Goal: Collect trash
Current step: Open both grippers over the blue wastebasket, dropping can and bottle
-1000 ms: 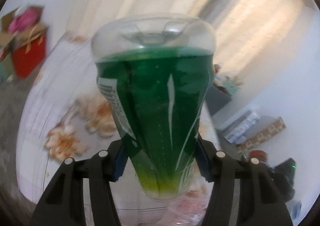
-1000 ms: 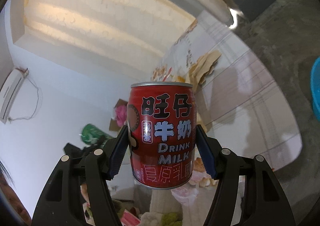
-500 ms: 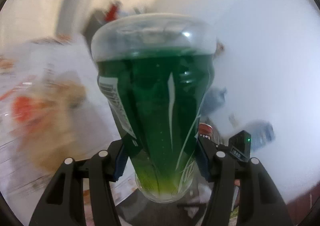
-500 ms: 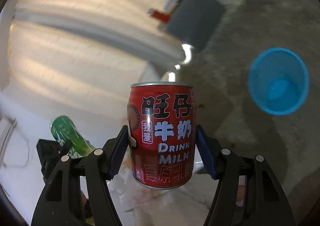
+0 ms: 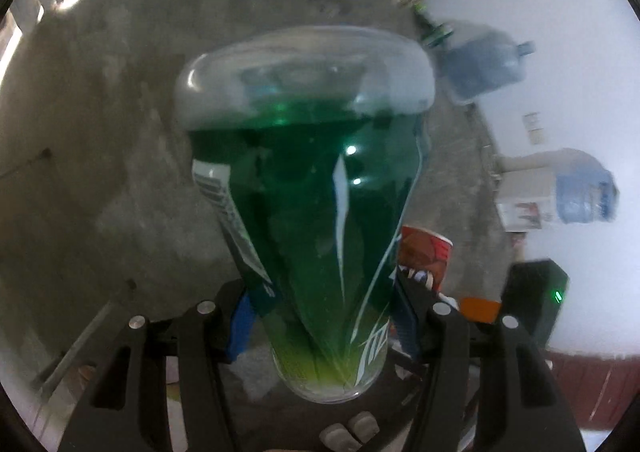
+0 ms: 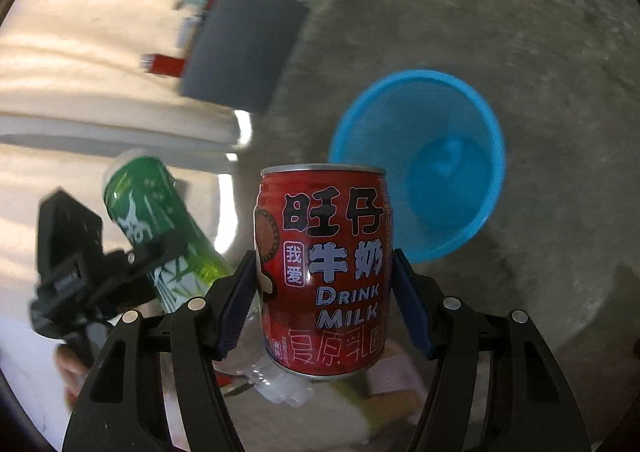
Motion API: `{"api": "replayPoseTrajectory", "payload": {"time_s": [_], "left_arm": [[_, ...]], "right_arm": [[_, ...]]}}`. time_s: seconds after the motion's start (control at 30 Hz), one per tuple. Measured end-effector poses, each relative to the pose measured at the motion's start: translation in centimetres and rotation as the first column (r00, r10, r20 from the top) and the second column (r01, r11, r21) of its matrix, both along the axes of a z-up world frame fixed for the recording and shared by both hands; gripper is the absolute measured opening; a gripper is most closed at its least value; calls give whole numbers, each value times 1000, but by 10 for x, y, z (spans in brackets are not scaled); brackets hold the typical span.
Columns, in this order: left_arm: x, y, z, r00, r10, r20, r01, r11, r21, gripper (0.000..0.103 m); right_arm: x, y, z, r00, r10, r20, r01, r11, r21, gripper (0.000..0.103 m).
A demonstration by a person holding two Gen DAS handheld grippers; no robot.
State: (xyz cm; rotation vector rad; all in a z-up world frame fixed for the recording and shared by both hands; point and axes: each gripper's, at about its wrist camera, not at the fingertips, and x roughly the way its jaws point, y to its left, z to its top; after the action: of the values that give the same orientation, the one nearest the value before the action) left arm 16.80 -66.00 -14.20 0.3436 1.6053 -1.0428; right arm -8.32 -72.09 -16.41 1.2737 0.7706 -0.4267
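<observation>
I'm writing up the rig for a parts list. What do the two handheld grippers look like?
Both look alike. The left gripper and right gripper have black plastic fingers with cut-out slots, silver round pins at the joints, and blue pads inside the fingertips. From the right wrist view, the left one carries a black boxy body. No sleeves show clearly.

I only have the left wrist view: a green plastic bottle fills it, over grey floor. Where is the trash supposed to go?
Observer: The right wrist view shows a round blue plastic bin standing open on the grey floor, ahead of the right gripper.
Operator: Is that gripper carrying anything?
Observer: Yes, its jaws are shut on a red milk drink can, held upright.
Operator: Is anything in the bin?
Observer: Its blue bottom shows bare; no trash is visible inside.
Operator: And my bottle?
Observer: The green plastic bottle is clamped in the left gripper, left of the can, not over the bin.
</observation>
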Motion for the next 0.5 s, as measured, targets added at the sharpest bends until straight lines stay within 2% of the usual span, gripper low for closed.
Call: {"api": "replayPoseTrajectory", "payload": {"time_s": [0.07, 0.1, 0.17, 0.23, 0.27, 0.3, 0.4, 0.5], "left_arm": [[-3, -26, -30, 999, 7, 52, -11, 997, 76, 57], [-7, -28, -39, 997, 37, 69, -43, 995, 88, 58], [-5, -38, -59, 995, 39, 86, -51, 989, 140, 60], [3, -43, -59, 993, 83, 78, -93, 986, 136, 63], [-5, -34, -65, 992, 98, 74, -107, 987, 121, 66], [-2, -31, -59, 991, 108, 74, -116, 988, 104, 69], [-8, -29, -34, 989, 89, 120, -98, 992, 77, 69], [-6, -7, 11, 986, 79, 146, -85, 996, 34, 69]], "right_arm": [[6, -12, -21, 999, -6, -54, 7, 1000, 6, 62], [7, -16, -26, 997, -5, -73, 5, 1000, 4, 62], [11, -22, -39, 992, 7, -125, -8, 1000, -8, 62], [19, -27, -49, 988, 22, -153, -23, 1000, -9, 62], [27, -29, -55, 985, 34, -171, -36, 999, -8, 62], [32, -30, -59, 981, 42, -191, -45, 999, -9, 62], [47, -34, -75, 963, 90, -252, -95, 995, -9, 62], [67, -36, -99, 936, 145, -321, -149, 989, 10, 62]]}}
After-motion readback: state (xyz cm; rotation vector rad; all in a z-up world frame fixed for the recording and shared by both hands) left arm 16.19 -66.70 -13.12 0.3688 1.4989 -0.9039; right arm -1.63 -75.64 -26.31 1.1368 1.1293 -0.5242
